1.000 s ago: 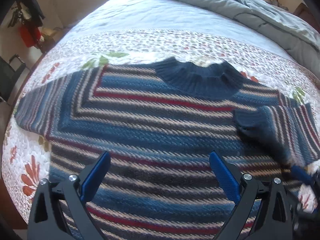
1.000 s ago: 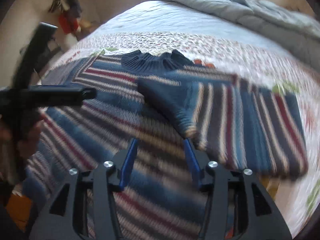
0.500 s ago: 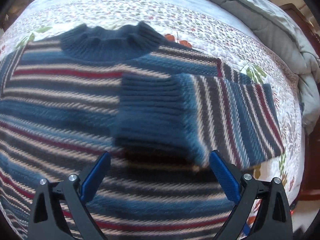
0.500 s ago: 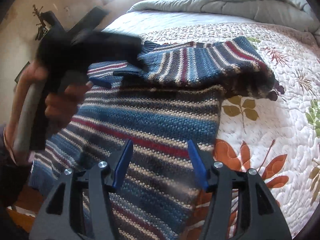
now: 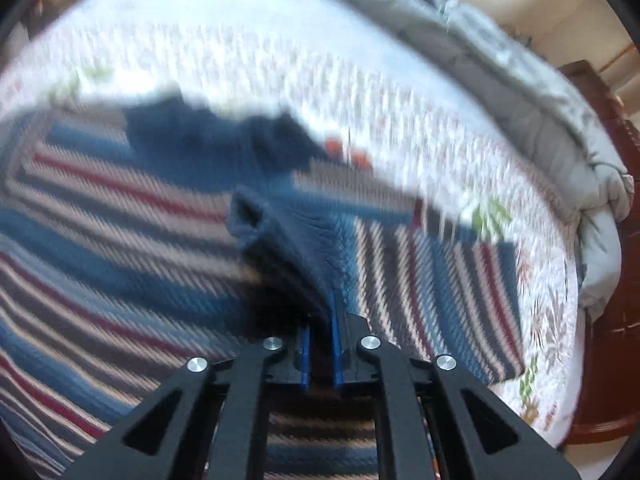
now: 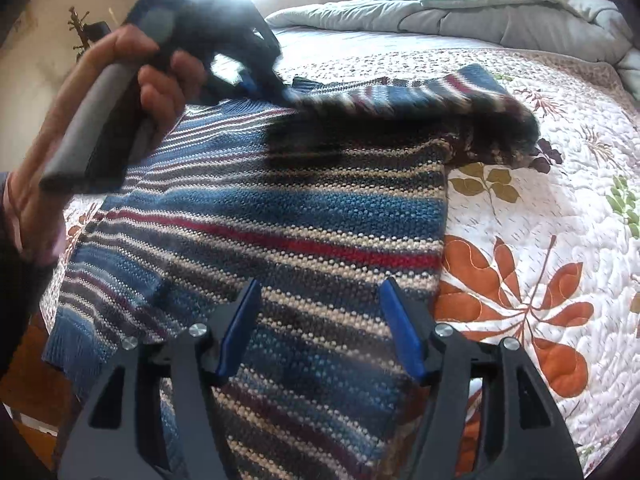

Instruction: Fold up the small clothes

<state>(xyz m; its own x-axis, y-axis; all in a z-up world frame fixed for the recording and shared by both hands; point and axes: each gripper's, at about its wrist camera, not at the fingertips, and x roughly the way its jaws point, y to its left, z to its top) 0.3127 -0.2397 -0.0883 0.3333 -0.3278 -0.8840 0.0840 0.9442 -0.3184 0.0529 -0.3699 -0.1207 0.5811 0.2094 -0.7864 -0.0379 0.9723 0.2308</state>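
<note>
Left claw [image 5: 320,320] pinching sleeve cuff [image 5: 280,236], right claw [image 6: 320,320] spread over sweater [image 6: 280,220] hem.

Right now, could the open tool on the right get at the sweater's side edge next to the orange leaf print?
Probably yes. The right tool hangs open just above the sweater, nothing lies between it and that edge, and the left tool is busy farther off, shut on the sleeve.

Open quilted bed [image 6: 560,184] is lying free to the right of the sweater [image 6: 304,216]. The left tongs [image 6: 256,80] and raised sleeve [image 6: 400,96] are blocking the sweater's far edge; a rumpled grey comforter [image 6: 500,8] is crowding the head end.
</note>
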